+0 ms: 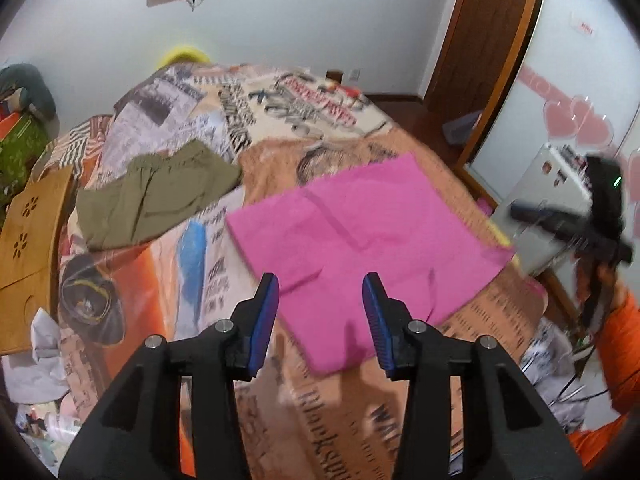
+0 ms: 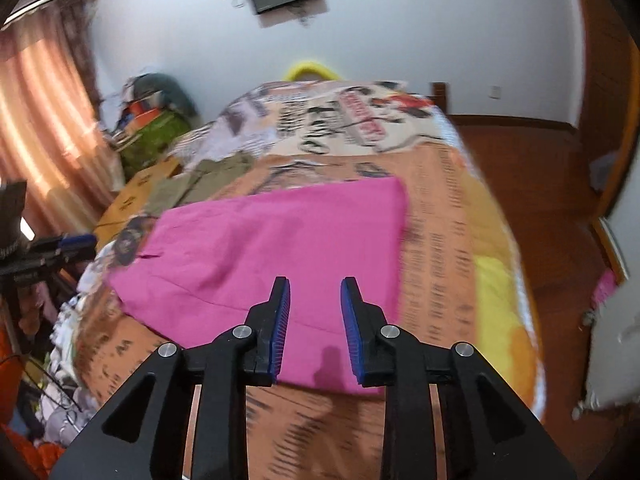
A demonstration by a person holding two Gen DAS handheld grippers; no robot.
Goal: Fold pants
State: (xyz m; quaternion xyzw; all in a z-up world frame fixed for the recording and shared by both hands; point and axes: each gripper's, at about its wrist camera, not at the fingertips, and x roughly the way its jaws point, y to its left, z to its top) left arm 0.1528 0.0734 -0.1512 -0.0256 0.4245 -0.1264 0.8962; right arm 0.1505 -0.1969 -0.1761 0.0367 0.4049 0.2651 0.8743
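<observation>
Pink pants (image 1: pixel 360 224) folded flat into rectangle, on printed bedspread (image 1: pixel 400 420)

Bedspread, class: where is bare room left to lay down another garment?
Free: the printed bedspread beyond the pink pants, and the strip on their right. Crowded: the left side, with olive pants and a wooden board.
</observation>
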